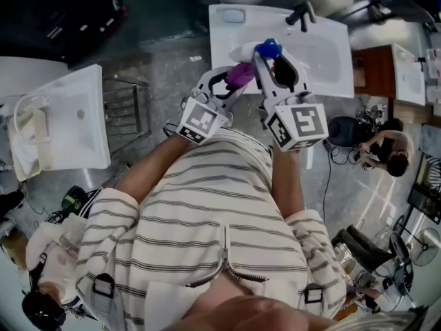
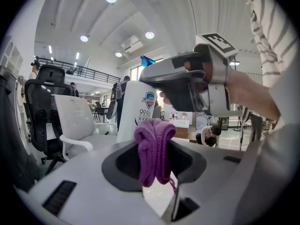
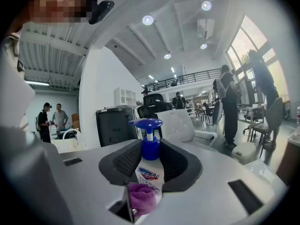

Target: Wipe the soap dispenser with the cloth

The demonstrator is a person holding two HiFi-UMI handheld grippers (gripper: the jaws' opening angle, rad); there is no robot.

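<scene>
While pinching the soap dispenser (image 3: 149,159) between the fingers of the right gripper (image 1: 274,61), just under the blue pump, holding it clear of any surface, above the front edge of the white basin (image 1: 324,61). Fingers partway closed, pressed on both flanks of the bottle. Clamping the purple cloth (image 2: 154,149) in the left gripper (image 1: 234,81), fingers drawn narrow on a bunched fold poking out past the tips. Cloth up against the lower body of the bottle, near the label. Contact likely, not certain.

Judged as mid-wipe, with most of the bottle left to cover.

Possible trouble from here:
- Pushing too hard sideways with the cloth, levering the smooth bottle out of a two-point hold and dropping it into the basin.
- Rubbing upward into the pump head and squeezing out soap, smearing instead of cleaning.
- Dragging the bunched cloth over the plastic and tugging it loose from so narrow a pinch.
- Wiping only a thin band with so small a wad of cloth.
- Missing the strips covered by the right fingers, unless regripping partway through.
- Knocking one gripper against the other, working this close together.
</scene>
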